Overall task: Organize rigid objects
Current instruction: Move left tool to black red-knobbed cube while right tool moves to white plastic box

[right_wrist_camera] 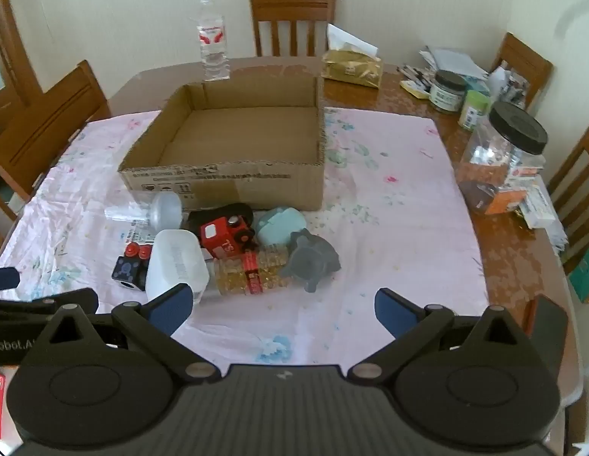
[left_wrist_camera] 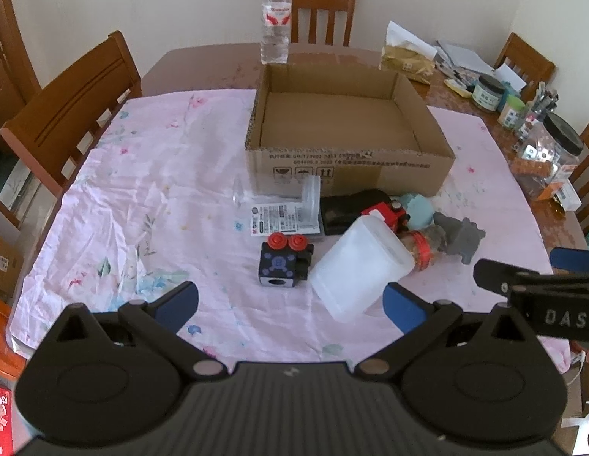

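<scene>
An open empty cardboard box stands on the pink cloth. In front of it lies a pile: a black cube with red knobs, a white plastic container on its side, a red toy train, a teal case, a grey animal figure, a bottle of yellow beads and a clear packaged item. My left gripper is open, just short of the cube and container. My right gripper is open, near the beads bottle and figure.
A water bottle stands behind the box. Jars, a black-lidded plastic jar, papers and a gold packet crowd the table's right side. Wooden chairs surround the table. My right gripper shows at the right edge of the left wrist view.
</scene>
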Motion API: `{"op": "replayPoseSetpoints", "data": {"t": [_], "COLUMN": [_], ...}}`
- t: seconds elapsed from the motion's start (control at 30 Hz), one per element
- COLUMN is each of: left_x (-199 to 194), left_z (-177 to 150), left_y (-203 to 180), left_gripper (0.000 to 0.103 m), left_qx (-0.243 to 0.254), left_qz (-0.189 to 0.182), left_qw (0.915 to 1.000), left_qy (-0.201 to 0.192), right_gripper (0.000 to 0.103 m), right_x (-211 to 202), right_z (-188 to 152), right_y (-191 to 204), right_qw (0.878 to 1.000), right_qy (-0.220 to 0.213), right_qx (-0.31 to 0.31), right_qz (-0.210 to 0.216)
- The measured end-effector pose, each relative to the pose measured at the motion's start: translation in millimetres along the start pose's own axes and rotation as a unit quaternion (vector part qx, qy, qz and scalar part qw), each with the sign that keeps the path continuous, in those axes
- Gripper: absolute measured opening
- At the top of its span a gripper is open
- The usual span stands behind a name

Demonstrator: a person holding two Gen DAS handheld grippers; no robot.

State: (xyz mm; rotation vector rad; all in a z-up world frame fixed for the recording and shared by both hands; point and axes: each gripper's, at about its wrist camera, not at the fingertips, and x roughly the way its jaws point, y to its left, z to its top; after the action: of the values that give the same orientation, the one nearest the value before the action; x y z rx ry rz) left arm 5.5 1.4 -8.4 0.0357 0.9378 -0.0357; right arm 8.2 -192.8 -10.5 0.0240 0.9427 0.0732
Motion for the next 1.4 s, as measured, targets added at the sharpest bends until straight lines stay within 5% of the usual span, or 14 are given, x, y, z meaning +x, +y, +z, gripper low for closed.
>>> {"op": "replayPoseSetpoints", "data": {"t": [0.23, 0.33, 0.5, 0.63, 1.07, 1.4], "left_x": [7, 9, 12, 18, 45, 62], "left_z": [-4, -7, -6, -3, 5, 13], "left_y": [15, 24, 38, 50, 102, 115], "left_gripper": [0.102, 0.102, 0.102, 0.102, 0.102, 0.102], "left_qx": [-0.015, -0.026, -0.034, -0.035, -0.021, -0.007], "left_qz": [0.027, 0.027, 0.040, 0.037, 0.010, -0.015], "left_qw": [0.9995, 0.9992, 0.9983, 0.9982, 0.9987, 0.9986], "left_qy": [-0.004, 0.014, 0.025, 0.033, 0.045, 0.050], "right_gripper": [0.103, 0.103, 0.103, 0.103, 0.103, 0.103], "right_x": [0, 5, 6, 12, 57, 53], "right_z": [-8, -14, -19, -16, -7, -26], "right_y": [8, 10, 24, 40, 99, 113], "right_qw": [0.998, 0.997, 0.991, 0.989, 0.991, 0.993], "right_qy": [-0.031, 0.002, -0.022, -0.017, 0.001, 0.031], "right_qx": [-0.041, -0.052, -0.046, -0.058, -0.105, -0.112], "right_qz": [0.045, 0.061, 0.123, 0.133, 0.088, 0.033]}}
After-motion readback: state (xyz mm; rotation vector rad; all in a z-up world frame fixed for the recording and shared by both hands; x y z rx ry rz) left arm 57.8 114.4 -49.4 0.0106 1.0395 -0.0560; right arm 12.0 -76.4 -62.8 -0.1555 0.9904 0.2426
